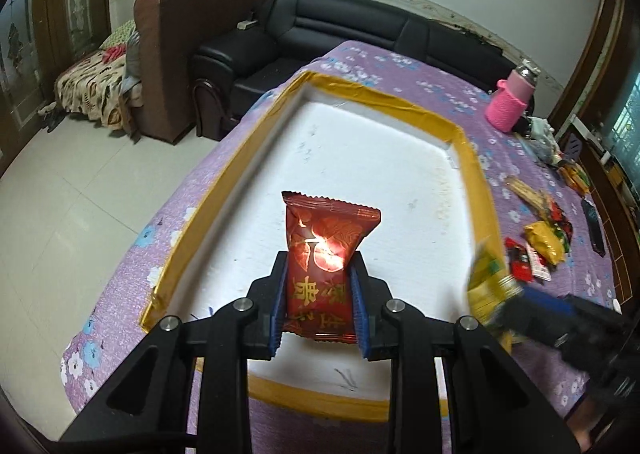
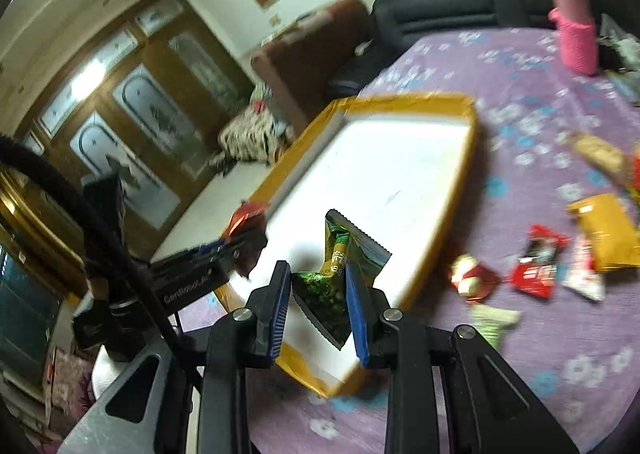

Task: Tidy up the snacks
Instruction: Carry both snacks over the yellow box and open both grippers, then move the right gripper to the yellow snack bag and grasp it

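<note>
My left gripper (image 1: 320,266) is shut on a red snack packet (image 1: 324,254) with gold print, held above the near part of a white tray with a yellow taped rim (image 1: 474,173). My right gripper (image 2: 318,274) is shut on a green snack packet (image 2: 340,258), held over the tray's near end (image 2: 460,189). The right gripper also shows blurred at the right edge of the left wrist view (image 1: 492,286). The left gripper with its red packet shows at the left of the right wrist view (image 2: 240,234).
The tray lies on a purple flowered cloth (image 1: 440,85). Several loose snack packets (image 2: 536,270) lie on the cloth to the right of the tray. A pink bottle (image 1: 510,101) stands at the far right. A black sofa (image 1: 360,29) and a brown armchair (image 1: 176,53) stand behind.
</note>
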Motion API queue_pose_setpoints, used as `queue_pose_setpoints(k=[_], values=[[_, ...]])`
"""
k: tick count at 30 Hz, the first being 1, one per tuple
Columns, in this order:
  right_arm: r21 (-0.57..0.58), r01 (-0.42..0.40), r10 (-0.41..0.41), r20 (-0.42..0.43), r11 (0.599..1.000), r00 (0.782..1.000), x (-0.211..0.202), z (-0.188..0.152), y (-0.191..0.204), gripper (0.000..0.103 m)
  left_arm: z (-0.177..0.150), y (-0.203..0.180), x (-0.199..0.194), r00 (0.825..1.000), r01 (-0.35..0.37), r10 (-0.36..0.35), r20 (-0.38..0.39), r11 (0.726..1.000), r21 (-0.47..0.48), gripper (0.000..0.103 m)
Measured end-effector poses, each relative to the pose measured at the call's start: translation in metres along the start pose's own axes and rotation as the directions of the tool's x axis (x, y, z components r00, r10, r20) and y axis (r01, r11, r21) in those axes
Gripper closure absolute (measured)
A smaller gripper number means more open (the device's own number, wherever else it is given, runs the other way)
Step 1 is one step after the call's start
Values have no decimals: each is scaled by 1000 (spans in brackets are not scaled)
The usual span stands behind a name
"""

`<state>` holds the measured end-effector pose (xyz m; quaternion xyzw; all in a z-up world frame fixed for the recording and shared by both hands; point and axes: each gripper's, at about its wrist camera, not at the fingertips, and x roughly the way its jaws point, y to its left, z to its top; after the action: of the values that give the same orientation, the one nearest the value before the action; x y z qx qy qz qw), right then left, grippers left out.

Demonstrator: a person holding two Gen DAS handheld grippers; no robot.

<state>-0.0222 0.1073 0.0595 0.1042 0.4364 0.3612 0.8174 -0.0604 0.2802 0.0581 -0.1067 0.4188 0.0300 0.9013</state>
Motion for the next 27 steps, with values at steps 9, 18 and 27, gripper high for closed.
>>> queue_pose_setpoints(k=[9,18,27], values=[[-44,45,-47,-61,998,997,29,-1,16,71,-2,18,3,999,34,-35,-25,997,-71,61],[-42,23,-22,37,999,999,-15,-4,19,60,-6,13,-48,993,56,-44,110,992,-116,23],[124,189,-209,177,974,962,-112,-28,-71,52,-16,-47,-84,972,167,-166,164,986,8,12]])
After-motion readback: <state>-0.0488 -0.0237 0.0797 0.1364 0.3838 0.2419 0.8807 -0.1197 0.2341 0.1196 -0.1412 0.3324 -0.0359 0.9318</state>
